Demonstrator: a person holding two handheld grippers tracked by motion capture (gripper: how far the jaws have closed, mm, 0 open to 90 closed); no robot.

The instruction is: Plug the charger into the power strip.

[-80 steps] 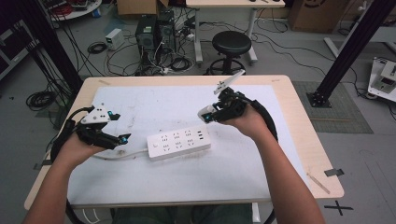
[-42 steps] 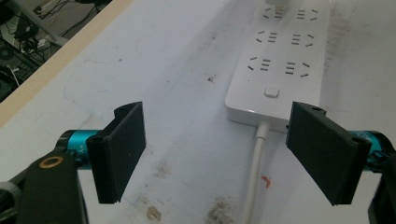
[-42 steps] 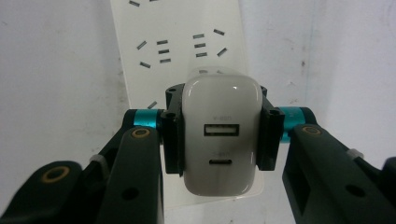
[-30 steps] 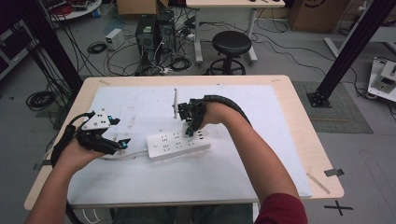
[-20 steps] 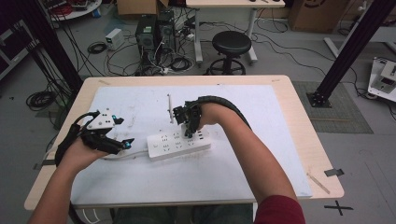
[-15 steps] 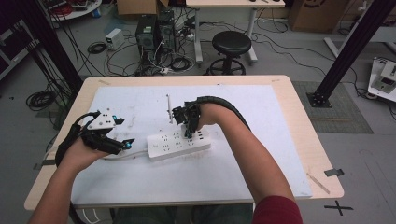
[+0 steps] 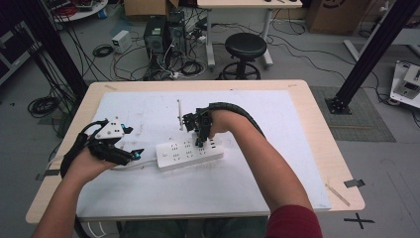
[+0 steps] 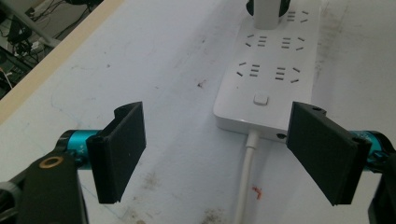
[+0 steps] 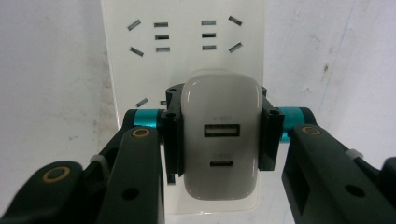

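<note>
— Two grippers up. Right gripper (image 9: 218,140)?
— Clamped on charger (image 9: 221,140), both pads on its sides; charger sits betw. jaws, right over strip (image 7: 189,152), pointing down at sockets.
— Left gripper (image 8: 219,154)?
— Jaws wide, nothing gripped. Strip end w/ switch just ahead, its cord (image 8: 246,177) running back betw. jaws.
</note>
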